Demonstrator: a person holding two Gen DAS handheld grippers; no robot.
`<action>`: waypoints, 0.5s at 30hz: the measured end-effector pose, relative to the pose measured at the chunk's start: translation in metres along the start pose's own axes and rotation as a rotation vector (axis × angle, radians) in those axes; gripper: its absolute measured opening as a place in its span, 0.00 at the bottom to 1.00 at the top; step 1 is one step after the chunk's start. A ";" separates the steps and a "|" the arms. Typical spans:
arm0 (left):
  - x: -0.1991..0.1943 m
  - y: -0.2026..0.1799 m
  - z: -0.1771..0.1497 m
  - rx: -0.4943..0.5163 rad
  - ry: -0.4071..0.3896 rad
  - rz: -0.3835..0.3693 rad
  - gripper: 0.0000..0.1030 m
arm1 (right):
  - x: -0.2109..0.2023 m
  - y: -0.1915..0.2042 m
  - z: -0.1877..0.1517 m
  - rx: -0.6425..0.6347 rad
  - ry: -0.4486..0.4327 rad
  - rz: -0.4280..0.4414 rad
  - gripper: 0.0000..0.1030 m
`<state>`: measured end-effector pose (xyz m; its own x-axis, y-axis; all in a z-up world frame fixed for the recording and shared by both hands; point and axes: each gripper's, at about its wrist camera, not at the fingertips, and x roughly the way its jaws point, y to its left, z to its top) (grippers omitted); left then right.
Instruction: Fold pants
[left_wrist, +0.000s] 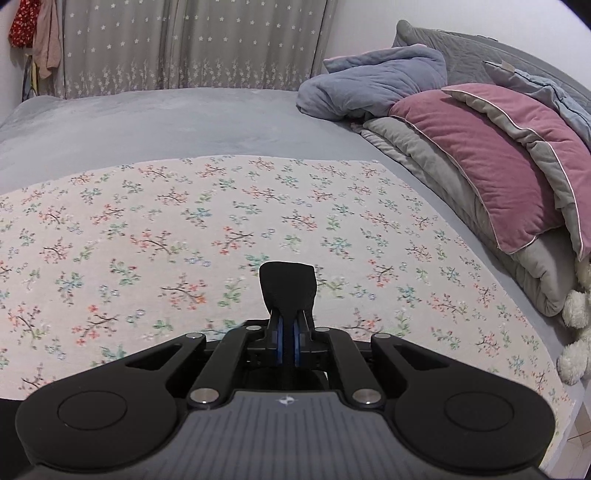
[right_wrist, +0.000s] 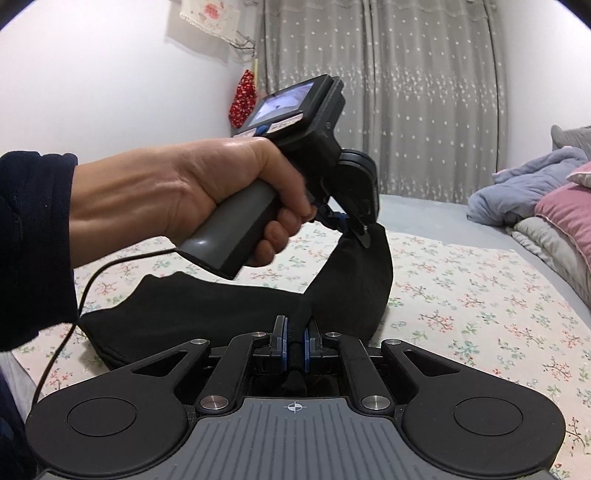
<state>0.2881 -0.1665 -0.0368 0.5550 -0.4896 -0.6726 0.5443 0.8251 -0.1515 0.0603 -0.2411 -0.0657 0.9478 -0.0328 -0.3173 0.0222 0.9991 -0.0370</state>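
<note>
The black pants (right_wrist: 207, 306) hang in a sagging band above the floral sheet (right_wrist: 461, 295), lifted at two points. My left gripper (left_wrist: 288, 325) is shut on a black fold of the pants (left_wrist: 288, 284), which sticks up past its fingertips. In the right wrist view a hand (right_wrist: 177, 192) holds that left gripper (right_wrist: 364, 236), clamped on the raised far corner of the cloth. My right gripper (right_wrist: 294, 349) is shut on the near edge of the pants, with black fabric bunched between its blue pads (right_wrist: 283, 343).
The floral sheet (left_wrist: 221, 229) lies over a grey bed (left_wrist: 147, 118). Piled bedding with a pink pillow (left_wrist: 491, 155) and a blue-grey quilt (left_wrist: 373, 85) fills the right side. White plush toys (left_wrist: 576, 332) sit at the bed's right edge. Starred curtains (right_wrist: 388, 92) hang behind. A cable (right_wrist: 74, 314) trails from the left handle.
</note>
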 end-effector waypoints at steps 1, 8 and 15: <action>-0.001 0.004 0.000 -0.005 0.001 0.001 0.05 | 0.001 0.002 0.000 -0.006 -0.003 -0.001 0.08; -0.013 0.036 -0.005 -0.030 -0.017 -0.007 0.05 | 0.009 0.026 0.006 -0.067 -0.023 -0.003 0.08; -0.030 0.071 -0.011 -0.067 -0.048 -0.002 0.05 | 0.022 0.058 0.008 -0.105 -0.016 0.050 0.08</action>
<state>0.3030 -0.0903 -0.0354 0.5846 -0.5026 -0.6369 0.5027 0.8406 -0.2018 0.0849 -0.1841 -0.0674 0.9517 0.0185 -0.3066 -0.0582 0.9910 -0.1210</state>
